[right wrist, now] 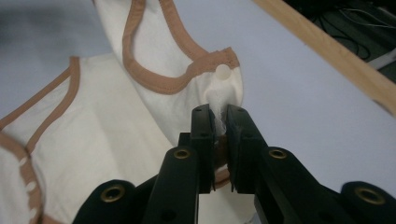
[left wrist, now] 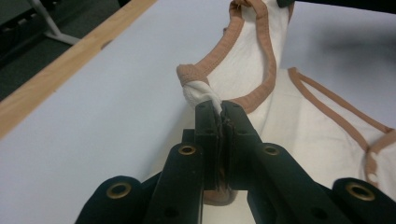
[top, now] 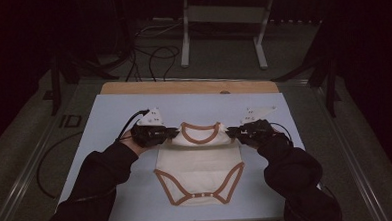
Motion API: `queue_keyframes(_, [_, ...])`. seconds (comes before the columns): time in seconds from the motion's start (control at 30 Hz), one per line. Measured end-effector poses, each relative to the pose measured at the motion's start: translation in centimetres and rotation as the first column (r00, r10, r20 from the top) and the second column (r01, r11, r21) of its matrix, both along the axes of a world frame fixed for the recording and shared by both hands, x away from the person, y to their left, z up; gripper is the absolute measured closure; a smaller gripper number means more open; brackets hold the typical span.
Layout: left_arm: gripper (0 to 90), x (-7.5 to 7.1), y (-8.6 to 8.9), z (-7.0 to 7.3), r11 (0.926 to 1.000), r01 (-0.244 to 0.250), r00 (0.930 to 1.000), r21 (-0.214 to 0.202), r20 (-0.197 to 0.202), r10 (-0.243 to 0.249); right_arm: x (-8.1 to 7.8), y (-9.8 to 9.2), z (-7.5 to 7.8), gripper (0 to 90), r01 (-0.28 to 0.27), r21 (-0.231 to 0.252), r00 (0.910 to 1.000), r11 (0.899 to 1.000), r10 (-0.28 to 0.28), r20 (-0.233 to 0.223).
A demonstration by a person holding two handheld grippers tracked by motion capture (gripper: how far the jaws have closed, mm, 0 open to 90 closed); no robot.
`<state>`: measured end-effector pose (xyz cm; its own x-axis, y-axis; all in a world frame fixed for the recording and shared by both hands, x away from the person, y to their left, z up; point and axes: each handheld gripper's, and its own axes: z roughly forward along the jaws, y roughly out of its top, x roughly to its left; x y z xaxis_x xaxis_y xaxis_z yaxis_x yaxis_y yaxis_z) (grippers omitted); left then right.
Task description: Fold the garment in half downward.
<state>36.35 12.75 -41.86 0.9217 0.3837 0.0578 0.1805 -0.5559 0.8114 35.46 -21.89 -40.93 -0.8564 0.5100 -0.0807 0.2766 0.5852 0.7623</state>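
Now, nearest of all, the person's two dark sleeves (top: pixel 104 169) are coming in from the near edge of the light blue mat (top: pixel 109 114). Between them the snap flap (top: pixel 200 196) of the baby bodysuit (top: pixel 199 163) is lying flat on the mat, with its brown trim pointing to the near side. The bodysuit is sitting in the middle of the mat, stretched toward the far side.

A bit farther, the left gripper (top: pixel 174 133) is pinching the left shoulder of the bodysuit. Its jaws are squeezed tight on a little wad of white cloth (left wrist: pixel 205 93). The right gripper (top: pixel 233 133) is doing the same on the right shoulder, beside a small white snap (right wrist: pixel 223 71). Holding both shoulders is probably keeping the top pulled wide, so the cloth is staying smooth and the brown neck ring (top: pixel 200 133) is staying open.

Farther still, the wooden table edge (top: pixel 188 87) is showing past the mat, and then cables (top: pixel 157 59) and a grey stand (top: pixel 223 26) on the floor.
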Motion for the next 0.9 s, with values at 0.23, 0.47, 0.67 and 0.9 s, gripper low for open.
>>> queue_keyframes(0.23, [86.7, -1.4, 0.0, -1.0, 0.9997, 0.025, 0.9995, -0.003, -0.018, -0.025, -1.6, -0.3, -1.1, 82.6, -0.019, -0.012, 0.9995, 1.0, 0.019, -0.025])
queue_keyframes(0.47, [86.5, -2.9, 0.0, -2.5, 0.9984, 0.051, 0.998, 0.024, -0.038, -0.05, -3.1, 0.2, -2.2, 82.6, -0.049, -0.008, 0.998, 0.999, 0.048, -0.042])
queue_keyframes(0.67, [86.5, -4.1, -0.1, -4.2, 0.996, 0.077, 0.9943, 0.046, -0.078, -0.073, -3.9, 0.4, -3.4, 82.6, -0.065, -0.002, 0.9953, 0.998, 0.064, -0.072])
queue_keyframes(0.9, [86.5, -5.1, 0.1, -5.7, 0.996, 0.083, 0.9909, 0.032, -0.109, -0.079, -5.1, 0.3, -4.8, 82.5, -0.071, 0.015, 0.9914, 0.997, 0.072, -0.109])
